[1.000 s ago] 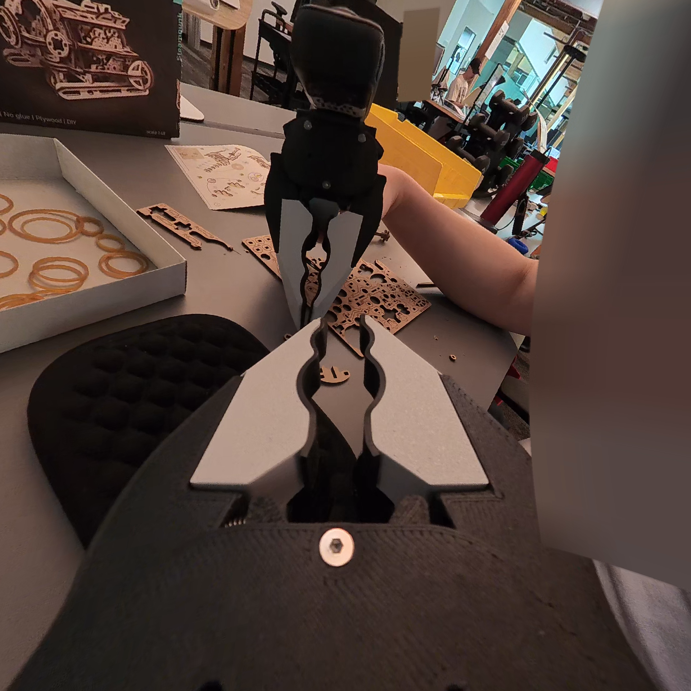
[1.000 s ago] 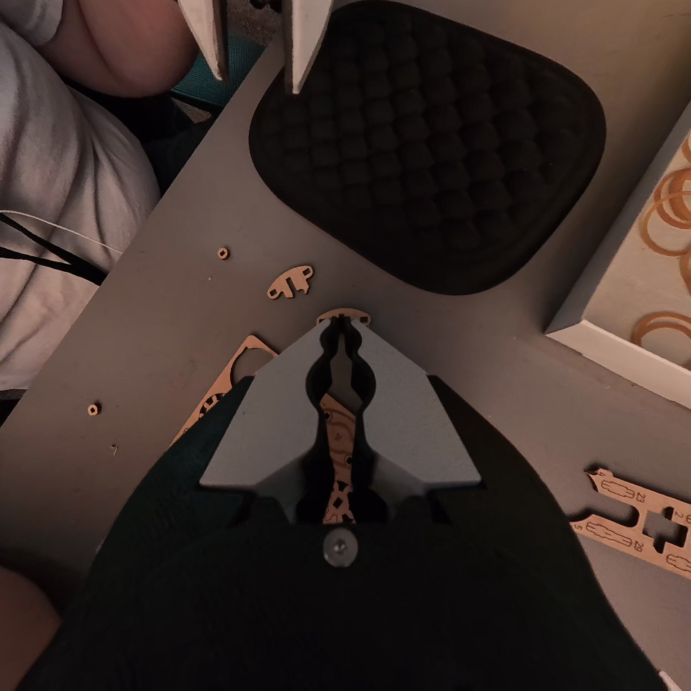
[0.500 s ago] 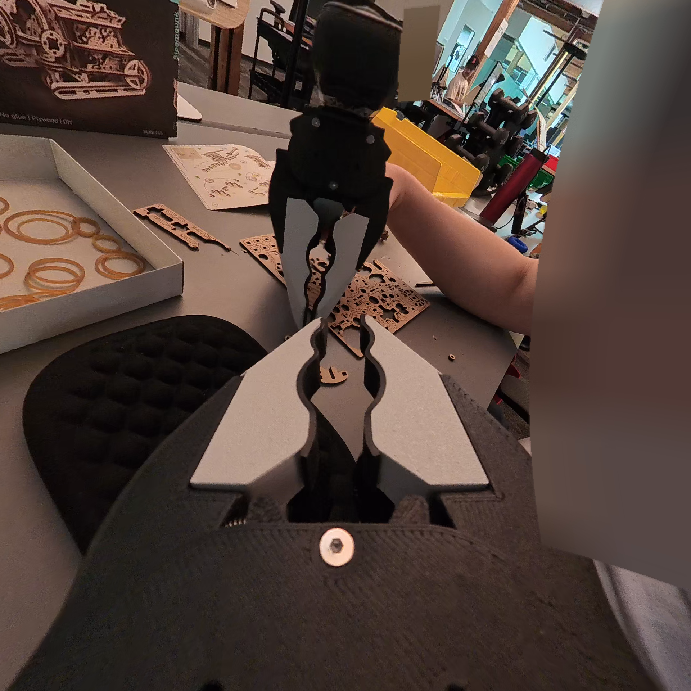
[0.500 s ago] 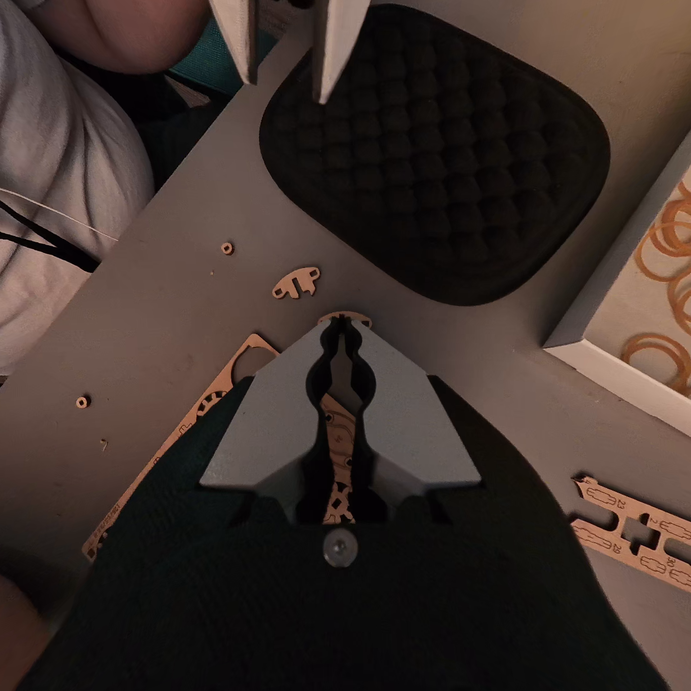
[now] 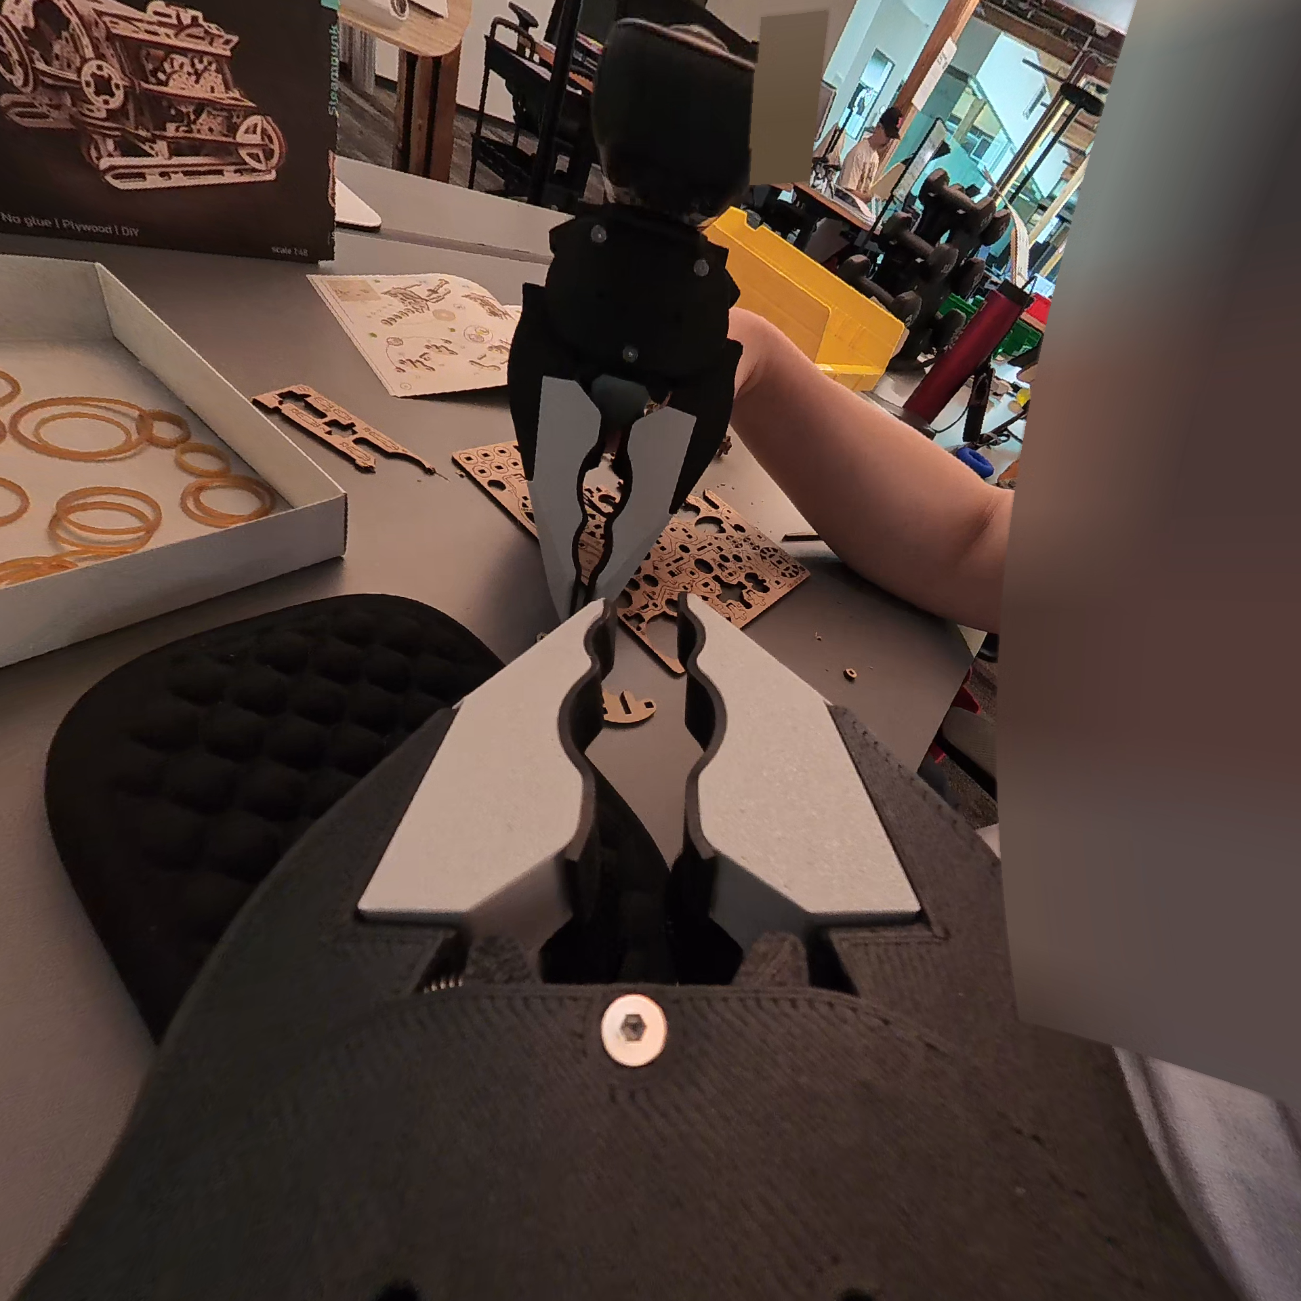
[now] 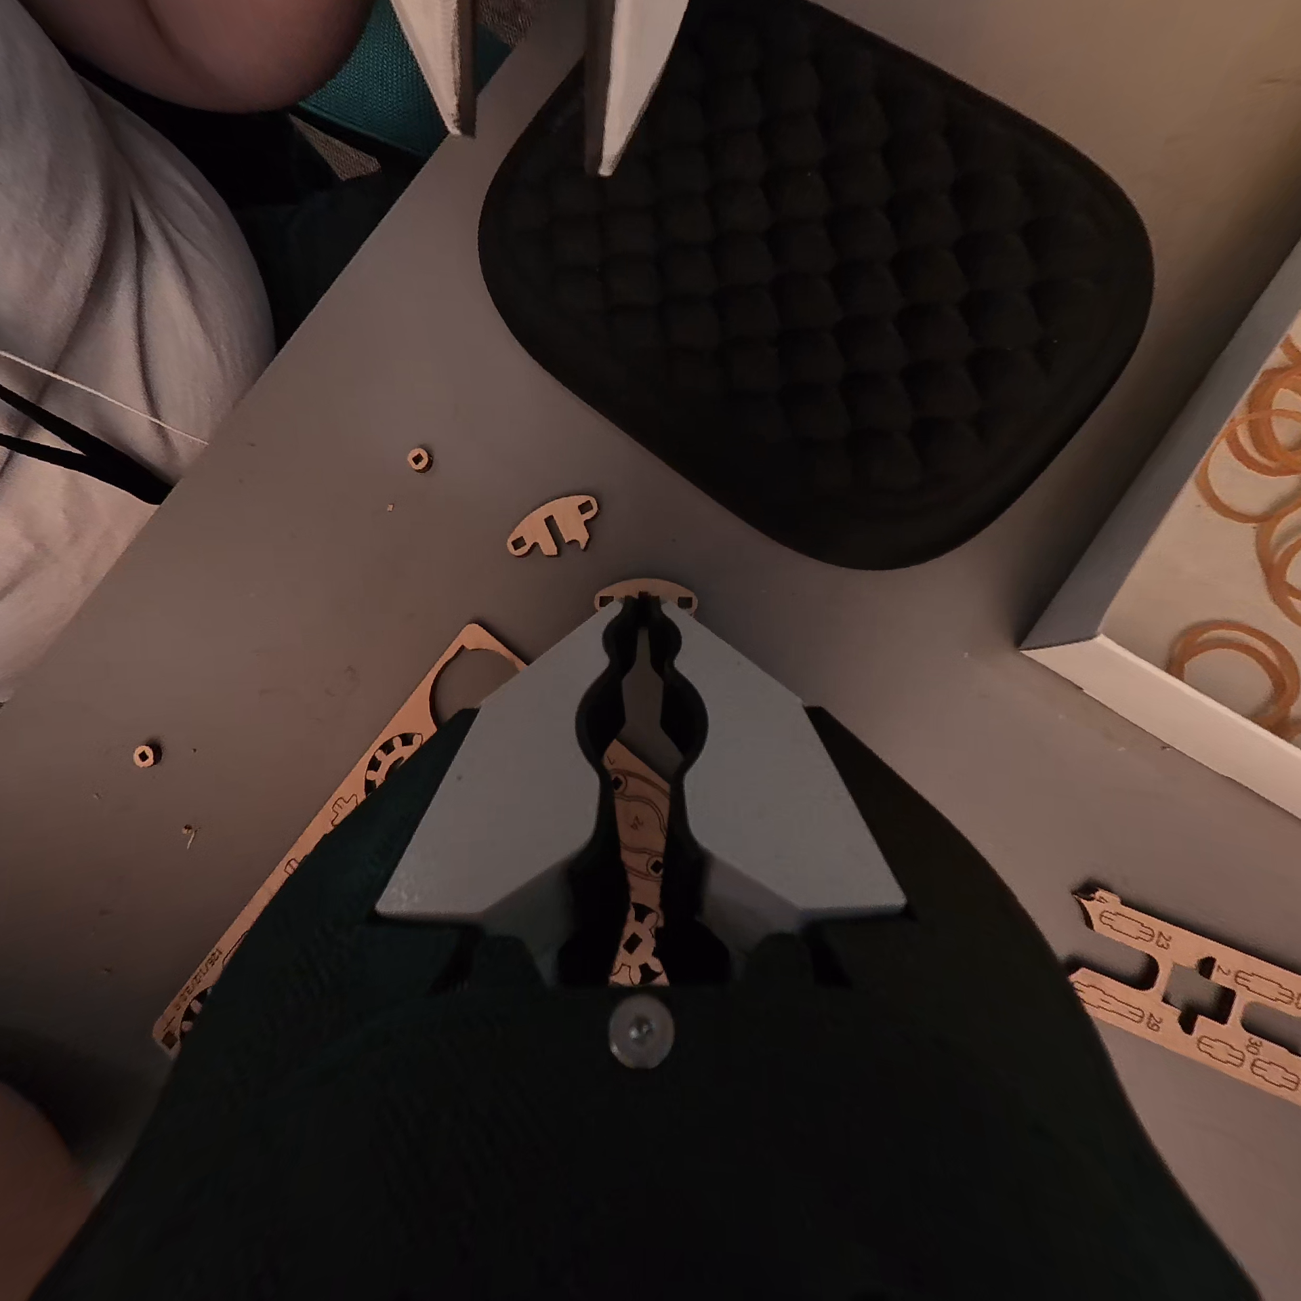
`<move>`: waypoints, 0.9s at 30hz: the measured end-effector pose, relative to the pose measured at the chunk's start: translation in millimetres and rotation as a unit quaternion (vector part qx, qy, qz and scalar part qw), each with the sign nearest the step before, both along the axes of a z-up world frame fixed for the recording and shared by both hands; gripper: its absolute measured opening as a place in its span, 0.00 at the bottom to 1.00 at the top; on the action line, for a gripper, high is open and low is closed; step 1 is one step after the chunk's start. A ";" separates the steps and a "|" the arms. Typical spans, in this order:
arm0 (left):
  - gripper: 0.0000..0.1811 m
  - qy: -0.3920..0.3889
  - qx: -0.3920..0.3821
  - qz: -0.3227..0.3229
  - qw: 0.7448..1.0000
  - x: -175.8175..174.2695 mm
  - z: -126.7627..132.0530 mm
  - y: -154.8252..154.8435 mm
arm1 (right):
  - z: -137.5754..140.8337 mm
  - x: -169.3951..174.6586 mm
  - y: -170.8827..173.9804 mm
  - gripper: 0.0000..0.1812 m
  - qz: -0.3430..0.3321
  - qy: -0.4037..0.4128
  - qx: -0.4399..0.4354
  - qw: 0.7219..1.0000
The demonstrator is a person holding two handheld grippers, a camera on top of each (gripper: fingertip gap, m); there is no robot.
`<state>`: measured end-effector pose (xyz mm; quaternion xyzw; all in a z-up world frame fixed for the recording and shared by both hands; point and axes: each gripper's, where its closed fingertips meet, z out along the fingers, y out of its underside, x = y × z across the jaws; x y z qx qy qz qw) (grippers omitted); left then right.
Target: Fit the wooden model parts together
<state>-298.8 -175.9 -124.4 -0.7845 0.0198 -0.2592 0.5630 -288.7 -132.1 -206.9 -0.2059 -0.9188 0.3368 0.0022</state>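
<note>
Wooden part, curved, being pinched at the tips of the right gripper, seemingly just above the grey table | second part lying at 11 o'clock | left gripper hovering released over it

Open-plan workshop or maker space: grey worktable with laser-cut plywood sheets, kit box and tray of rubber bands; beyond, yellow parts bin, exposed timber beams, further benches, a seated person.
</note>
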 end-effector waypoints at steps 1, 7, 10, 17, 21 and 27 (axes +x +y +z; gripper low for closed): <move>0.09 0.000 0.000 0.000 1.000 -0.1 -0.1 0.0 | -0.1 0.1 0.1 0.00 0.000 0.000 0.001 1.000; 0.09 0.000 -0.001 -0.001 1.000 0.1 -0.8 -0.2 | -0.2 0.6 -0.7 0.00 0.003 0.002 0.004 1.000; 0.09 -0.001 0.000 0.000 1.000 -0.3 -0.3 -0.5 | -0.3 0.1 -1.1 0.00 0.006 0.009 0.016 1.000; 0.09 0.000 -0.001 -0.002 1.000 1.5 0.1 0.2 | 0.1 -1.2 -0.7 0.00 0.001 0.009 0.024 1.000; 0.09 0.001 -0.003 -0.003 1.000 2.4 -1.5 0.9 | 1.6 -1.4 -1.1 0.00 0.000 0.009 0.020 1.000; 0.09 0.000 -0.002 -0.002 1.000 1.1 -0.7 0.5 | -0.8 -0.7 -0.1 0.00 0.001 0.005 0.022 1.000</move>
